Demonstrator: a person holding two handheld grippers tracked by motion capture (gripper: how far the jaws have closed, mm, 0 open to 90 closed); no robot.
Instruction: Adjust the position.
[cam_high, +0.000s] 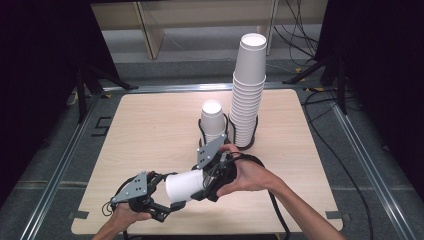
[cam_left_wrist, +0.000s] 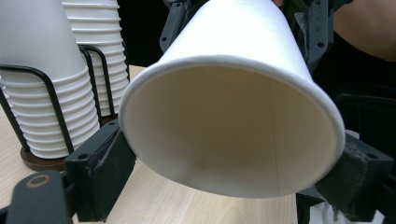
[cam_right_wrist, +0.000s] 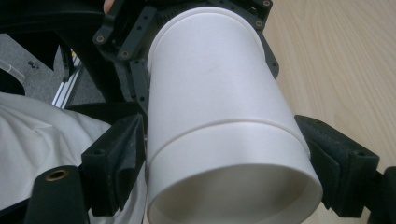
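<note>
White paper cups (cam_high: 184, 185), nested and lying level above the desk's (cam_high: 150, 130) near edge, span both hands: left gripper (cam_high: 167, 206) clamps the outer rim end, right gripper (cam_high: 209, 186) the other.
</note>
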